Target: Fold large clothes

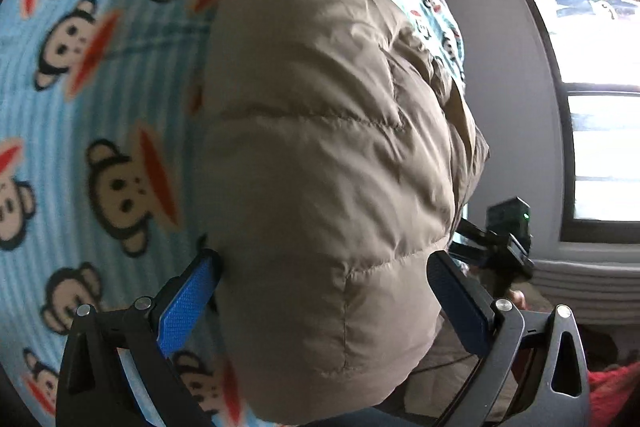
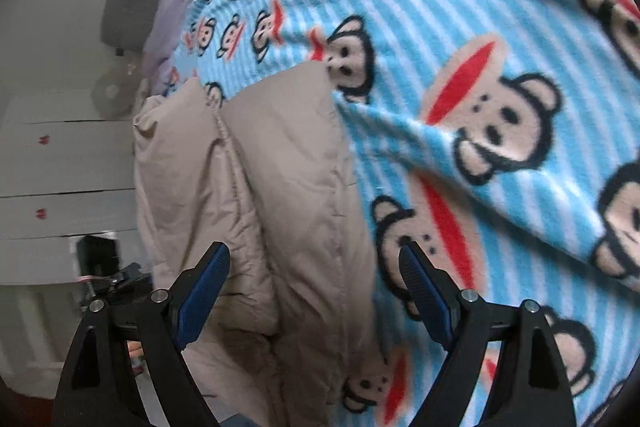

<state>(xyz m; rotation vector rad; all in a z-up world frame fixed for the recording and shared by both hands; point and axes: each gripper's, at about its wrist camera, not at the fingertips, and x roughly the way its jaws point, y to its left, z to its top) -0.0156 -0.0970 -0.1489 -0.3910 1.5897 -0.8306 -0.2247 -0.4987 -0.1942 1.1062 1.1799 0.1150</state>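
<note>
Both tongs stand apart over the jacket: left gripper [image 1: 324, 291] straddles its near end, right gripper [image 2: 314, 287] above its edge. The beige puffer jacket [image 1: 320, 115] lies lengthwise away across the monkey-print blanket [image 2: 460, 87]

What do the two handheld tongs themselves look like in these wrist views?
Both the left tongs and right tongs have black angular linkage arms with silver round pivot pins and triangular cut-outs. Each finger carries a flat blue textured pad. No sleeves or cables show.
</note>
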